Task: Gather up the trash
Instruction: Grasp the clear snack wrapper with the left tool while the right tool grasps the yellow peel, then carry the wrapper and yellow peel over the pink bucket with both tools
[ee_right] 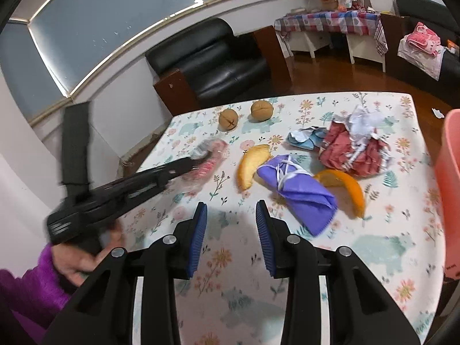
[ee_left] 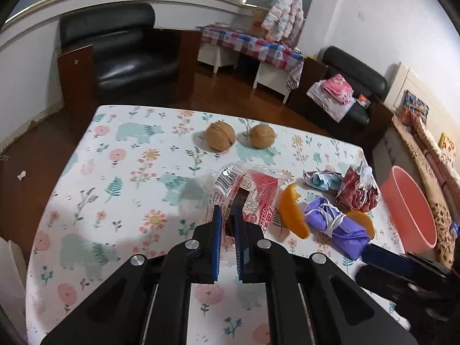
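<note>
My left gripper (ee_left: 227, 215) is shut on a red and clear plastic wrapper (ee_left: 253, 189), also blurred in the right wrist view (ee_right: 205, 155) at the left gripper's tip. On the floral table (ee_left: 115, 172) lie two orange peels (ee_left: 291, 210), (ee_right: 343, 187), a folded purple mask (ee_left: 333, 224), (ee_right: 299, 192), a crumpled red wrapper (ee_left: 358, 189), (ee_right: 356, 149) and a blue crumpled wrapper (ee_left: 322, 179), (ee_right: 306, 138). My right gripper (ee_right: 231, 215) is open and empty, above the table in front of the purple mask. A pink bin (ee_left: 408, 207), (ee_right: 448, 172) stands at the table's right side.
Two walnuts (ee_left: 220, 136), (ee_left: 261, 135) sit near the far table edge, also in the right wrist view (ee_right: 228, 119). A black armchair (ee_left: 123, 51) and a bench with a checked cloth (ee_left: 250, 46) stand beyond. A sofa with clothes (ee_left: 345, 92) is on the right.
</note>
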A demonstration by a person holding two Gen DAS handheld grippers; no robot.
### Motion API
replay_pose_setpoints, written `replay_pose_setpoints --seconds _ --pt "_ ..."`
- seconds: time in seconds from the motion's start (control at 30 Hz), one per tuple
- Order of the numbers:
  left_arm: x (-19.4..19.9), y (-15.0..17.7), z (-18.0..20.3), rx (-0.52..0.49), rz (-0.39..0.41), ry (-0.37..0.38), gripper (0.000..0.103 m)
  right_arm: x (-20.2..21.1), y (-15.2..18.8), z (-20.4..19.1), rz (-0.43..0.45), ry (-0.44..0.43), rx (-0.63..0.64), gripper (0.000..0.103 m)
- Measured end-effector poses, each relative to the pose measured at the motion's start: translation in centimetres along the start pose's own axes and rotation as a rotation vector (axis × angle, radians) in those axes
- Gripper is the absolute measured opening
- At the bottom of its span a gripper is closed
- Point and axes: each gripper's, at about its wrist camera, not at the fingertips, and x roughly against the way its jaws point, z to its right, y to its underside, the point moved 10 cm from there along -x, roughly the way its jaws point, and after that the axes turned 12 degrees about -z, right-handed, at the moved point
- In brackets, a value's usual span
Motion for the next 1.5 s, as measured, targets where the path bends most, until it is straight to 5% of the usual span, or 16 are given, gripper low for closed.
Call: replay_pose_setpoints --seconds 0.57,0.93,1.13,1.2,1.23,1.5 --pt "2.4 0.7 -4.3 0.132 0.026 0.060 0.007 -6.3 -2.8 -0.9 -0.069 0.043 -0.021 0.036" --pt "2.2 1.0 -4.5 0.151 0.018 0.072 0.007 -8.1 -4.6 0.2 -0.053 0.158 0.008 0.036" --pt "2.3 1.1 -4.3 0.149 0.020 0.070 0.007 -9.0 -4.9 -0.8 -0.063 0.108 0.038 0.036" --pt "2.5 1.1 -4.1 0.149 0.024 0.071 0.007 -9.0 -4.8 -0.9 -0.062 0.102 0.039 0.028" --pt "2.6 1.0 -4.0 0.147 0.025 0.070 0.007 -8.9 -4.7 -0.8 -0.067 0.105 0.039 0.010" --pt "4.0 0.8 -3.0 0.127 0.046 0.070 0.007 -5.4 -3.8 -0.7 -0.019 0.102 0.028 0.006"
